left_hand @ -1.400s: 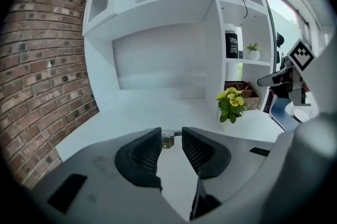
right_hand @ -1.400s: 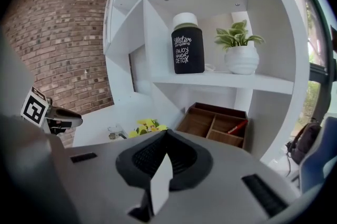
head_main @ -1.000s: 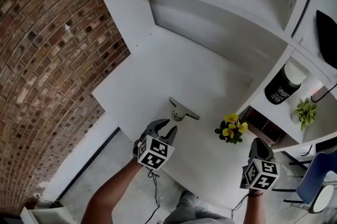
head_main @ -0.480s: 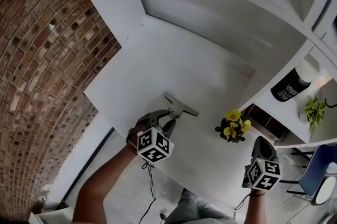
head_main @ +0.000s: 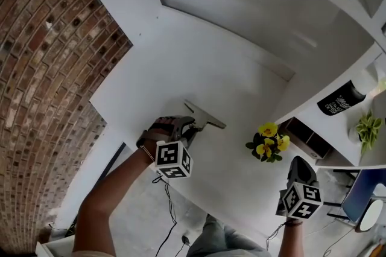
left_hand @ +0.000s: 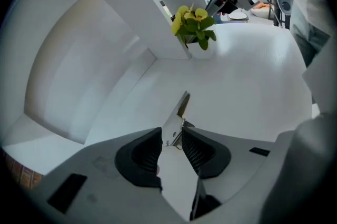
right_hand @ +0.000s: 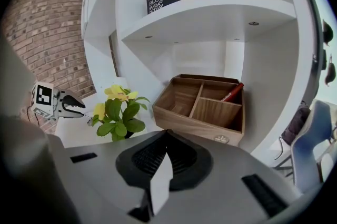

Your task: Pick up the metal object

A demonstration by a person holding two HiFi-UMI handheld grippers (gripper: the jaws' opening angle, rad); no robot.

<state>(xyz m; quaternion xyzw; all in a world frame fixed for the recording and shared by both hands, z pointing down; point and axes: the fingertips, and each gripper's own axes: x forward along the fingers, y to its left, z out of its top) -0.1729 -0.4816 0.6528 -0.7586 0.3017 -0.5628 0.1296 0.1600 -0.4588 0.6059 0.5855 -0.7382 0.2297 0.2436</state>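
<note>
The metal object [head_main: 205, 118] is a flat, angled silver piece lying on the white desk [head_main: 181, 63]. In the left gripper view its long end [left_hand: 182, 106] points away from me and its near end sits pinched between the two dark pads. My left gripper [head_main: 188, 128] [left_hand: 172, 136] is shut on that near end, low over the desk. My right gripper [head_main: 300, 172] [right_hand: 166, 136] hangs shut and empty off the desk's right front corner, well apart from the metal object.
A small pot of yellow flowers [head_main: 267, 142] stands right of the metal object. Behind it, a wooden divided box [right_hand: 205, 104] holds a red pen. A black bottle [head_main: 338, 100] and a potted plant [head_main: 366, 127] sit on shelves. A brick wall [head_main: 42, 57] runs along the left.
My left gripper has moved forward to the metal object and its jaws have come together on the near end. The right gripper has stayed put.
</note>
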